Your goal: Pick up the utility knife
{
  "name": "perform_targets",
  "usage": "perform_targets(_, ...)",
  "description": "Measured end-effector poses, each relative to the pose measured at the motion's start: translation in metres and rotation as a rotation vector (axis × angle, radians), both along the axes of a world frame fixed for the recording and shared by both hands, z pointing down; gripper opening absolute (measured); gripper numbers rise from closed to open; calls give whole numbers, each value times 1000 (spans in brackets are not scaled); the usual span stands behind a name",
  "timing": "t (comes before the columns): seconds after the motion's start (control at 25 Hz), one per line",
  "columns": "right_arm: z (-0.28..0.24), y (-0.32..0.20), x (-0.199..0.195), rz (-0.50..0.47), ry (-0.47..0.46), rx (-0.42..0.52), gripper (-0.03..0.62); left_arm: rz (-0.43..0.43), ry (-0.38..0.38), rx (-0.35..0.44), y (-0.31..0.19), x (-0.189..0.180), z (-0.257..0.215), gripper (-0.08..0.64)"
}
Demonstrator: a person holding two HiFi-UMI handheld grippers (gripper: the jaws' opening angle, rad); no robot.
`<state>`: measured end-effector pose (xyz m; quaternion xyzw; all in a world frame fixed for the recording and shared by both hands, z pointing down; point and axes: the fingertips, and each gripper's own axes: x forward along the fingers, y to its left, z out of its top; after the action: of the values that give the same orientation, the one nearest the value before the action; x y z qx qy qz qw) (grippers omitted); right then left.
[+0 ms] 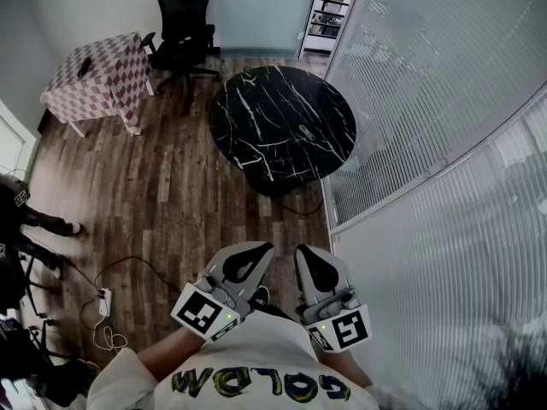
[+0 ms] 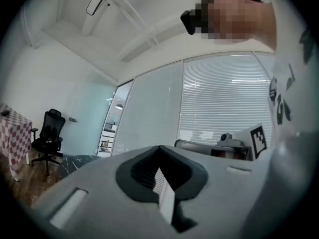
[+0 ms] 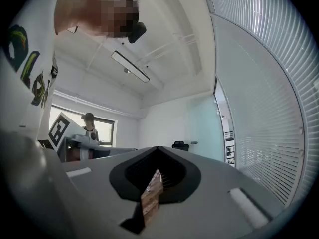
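A round black marble table [image 1: 256,101] stands some way ahead of me on the wood floor. A small grey-green elongated object [image 1: 305,132] lies near its right edge; it looks like the utility knife, though it is too small to be sure. Both grippers are held level close to my body, far from the table. My left gripper [image 1: 266,249] [image 2: 159,148] has its jaws together with nothing between them. My right gripper [image 1: 302,251] [image 3: 158,149] is likewise shut and empty. Each gripper view looks out along closed jaws at the room.
A checkered-cloth table [image 1: 96,73] and a black office chair [image 1: 183,26] stand at the back left. Glass walls with blinds [image 1: 444,143] run along the right. A power strip with cables [image 1: 105,302] lies on the floor at the left, near a person's legs [image 1: 34,220].
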<state>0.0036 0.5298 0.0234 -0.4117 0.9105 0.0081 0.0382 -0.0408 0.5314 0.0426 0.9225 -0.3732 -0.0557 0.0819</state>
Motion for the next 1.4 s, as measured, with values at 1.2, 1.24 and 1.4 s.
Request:
perform_targets(1.2,11,-124,31,-3,-15,-24,2,-18,41,-27,-131,29,17,2)
perform_targets(1.24,11,-136,28,-1,-11,-23,2,-17,43,-23,-144,26,16,2)
perform_targets(1.4,8,-189,13,7,0,-22,2,-7,46,-13,-198,11,12,2)
